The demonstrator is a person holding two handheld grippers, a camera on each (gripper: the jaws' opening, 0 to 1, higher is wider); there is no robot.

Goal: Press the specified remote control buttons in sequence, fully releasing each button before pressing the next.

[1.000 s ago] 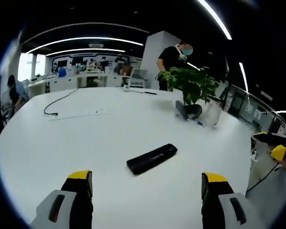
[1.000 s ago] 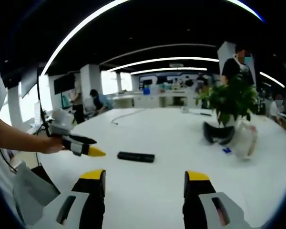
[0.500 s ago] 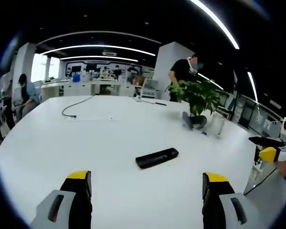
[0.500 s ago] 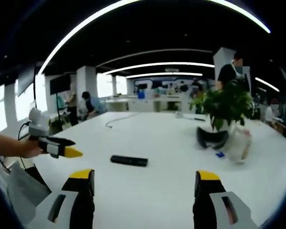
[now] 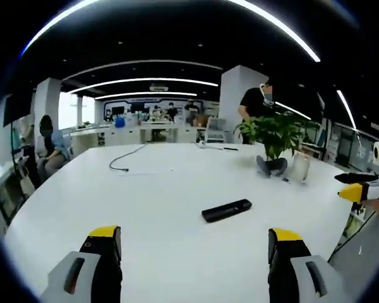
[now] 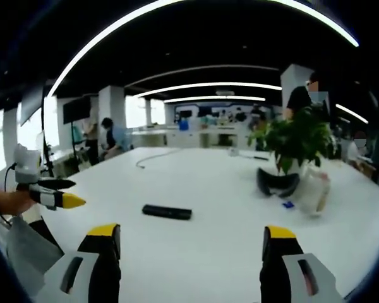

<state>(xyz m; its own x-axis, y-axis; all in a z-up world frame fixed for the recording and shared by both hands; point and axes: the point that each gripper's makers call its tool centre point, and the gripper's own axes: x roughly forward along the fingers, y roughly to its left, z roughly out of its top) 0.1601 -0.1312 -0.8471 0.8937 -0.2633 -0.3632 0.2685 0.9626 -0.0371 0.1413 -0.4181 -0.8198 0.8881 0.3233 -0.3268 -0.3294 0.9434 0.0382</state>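
A black remote control (image 5: 226, 210) lies flat on the white table (image 5: 145, 196), ahead of my left gripper (image 5: 194, 247) and a little to its right. That gripper is open, jaws wide apart, with nothing between them. In the right gripper view the same remote control (image 6: 167, 212) lies ahead and to the left of my right gripper (image 6: 191, 245), which is also open and empty. Both grippers hang back near the table's edge, well short of the remote. My right gripper (image 5: 361, 189) enters the left gripper view from the right. My left gripper (image 6: 47, 195) shows at the left of the right gripper view.
A potted plant (image 5: 275, 134) with a dark headset (image 5: 271, 165) and a clear bag (image 6: 316, 189) at its foot stands at the table's far right. A black cable (image 5: 127, 158) trails across the far side. A standing person (image 5: 256, 104) and seated people (image 5: 49, 142) are beyond the table.
Both views have pulled back and tilted up, so the remote sits farther away and more of the room shows. The right gripper's jaws have opened wider. The remote has not moved.
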